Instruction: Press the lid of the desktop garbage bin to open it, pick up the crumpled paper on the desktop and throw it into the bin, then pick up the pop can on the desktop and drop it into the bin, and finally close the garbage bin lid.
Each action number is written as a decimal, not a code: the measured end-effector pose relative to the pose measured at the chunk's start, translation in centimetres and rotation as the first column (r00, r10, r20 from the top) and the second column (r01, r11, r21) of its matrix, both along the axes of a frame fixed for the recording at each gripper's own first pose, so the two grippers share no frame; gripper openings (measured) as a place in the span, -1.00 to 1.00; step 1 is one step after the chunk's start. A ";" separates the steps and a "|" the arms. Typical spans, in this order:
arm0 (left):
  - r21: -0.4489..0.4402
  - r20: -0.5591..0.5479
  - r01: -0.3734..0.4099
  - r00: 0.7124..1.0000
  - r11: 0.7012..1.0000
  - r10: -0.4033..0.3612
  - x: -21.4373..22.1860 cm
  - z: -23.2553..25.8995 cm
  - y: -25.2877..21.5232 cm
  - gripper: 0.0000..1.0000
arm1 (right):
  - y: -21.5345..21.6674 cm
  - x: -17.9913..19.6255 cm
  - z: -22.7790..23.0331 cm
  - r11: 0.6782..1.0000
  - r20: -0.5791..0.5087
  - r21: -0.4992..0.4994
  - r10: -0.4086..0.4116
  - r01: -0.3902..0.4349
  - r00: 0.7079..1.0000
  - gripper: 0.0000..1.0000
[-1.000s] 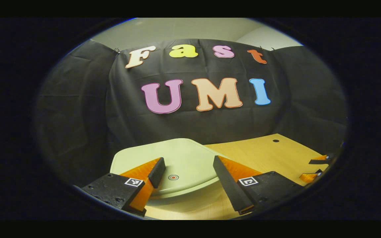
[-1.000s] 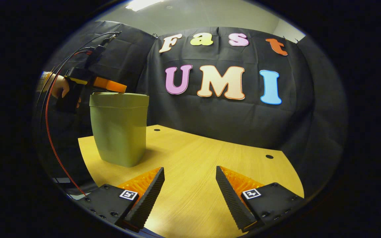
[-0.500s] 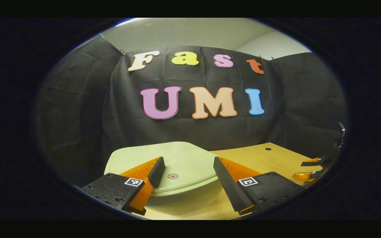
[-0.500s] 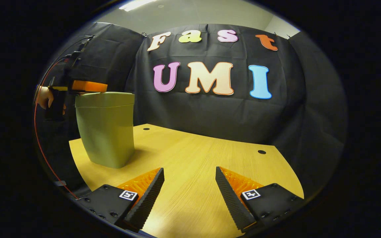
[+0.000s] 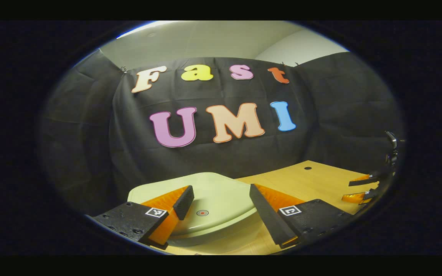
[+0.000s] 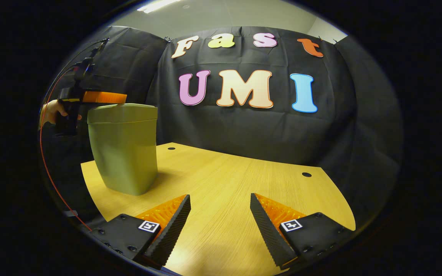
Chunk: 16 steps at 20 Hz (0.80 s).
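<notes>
Contact between the left gripper (image 5: 221,203), its jaws wide over the closed, smooth green lid (image 5: 217,191), is unclear, while the right gripper (image 6: 221,214) gapes above the wood-grain table (image 6: 225,180) beside the bin (image 6: 123,149).

The booth is dim overall, the black cloth wall (image 6: 244,134) swallowing most light; brightness comes from above, where a ceiling light strip (image 6: 155,5) shows at 11 o'clock in the right gripper view; the wooden tabletop (image 6: 225,180) glows warm yellow, with a soft sheen at 6 o'clock; the green bin (image 6: 123,153) casts a short, soft shadow onto the wood toward 3 o'clock; in the left gripper view the bin lid (image 5: 213,191) looks pale and slightly washed out; both views bow straight lines strongly and darken toward the rim; edges there are smeared, with a thin blue fringe around 11 o'clock.
</notes>
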State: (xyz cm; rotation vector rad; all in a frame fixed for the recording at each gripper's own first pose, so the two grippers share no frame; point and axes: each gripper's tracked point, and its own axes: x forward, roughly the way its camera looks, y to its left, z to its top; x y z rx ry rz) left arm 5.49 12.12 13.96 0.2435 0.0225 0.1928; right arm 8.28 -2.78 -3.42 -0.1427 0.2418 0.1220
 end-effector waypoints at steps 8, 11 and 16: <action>-0.023 0.110 0.258 0.961 0.966 -0.254 1.6 3.3 -9.2 0.89 | 1.2 0.0 0.8 1.000 0.030 0.019 0.019 -0.019 0.999 0.96; -0.100 0.157 0.399 0.911 0.911 -0.382 0.9 1.8 -14.3 0.81 | 1.5 -0.4 1.0 0.999 0.038 0.038 0.019 -0.020 0.999 0.96; -0.175 0.178 0.522 0.851 0.835 -0.494 -0.4 -3.6 -18.1 0.88 | 1.1 -0.9 1.8 1.000 0.062 0.019 -0.003 0.002 0.998 0.96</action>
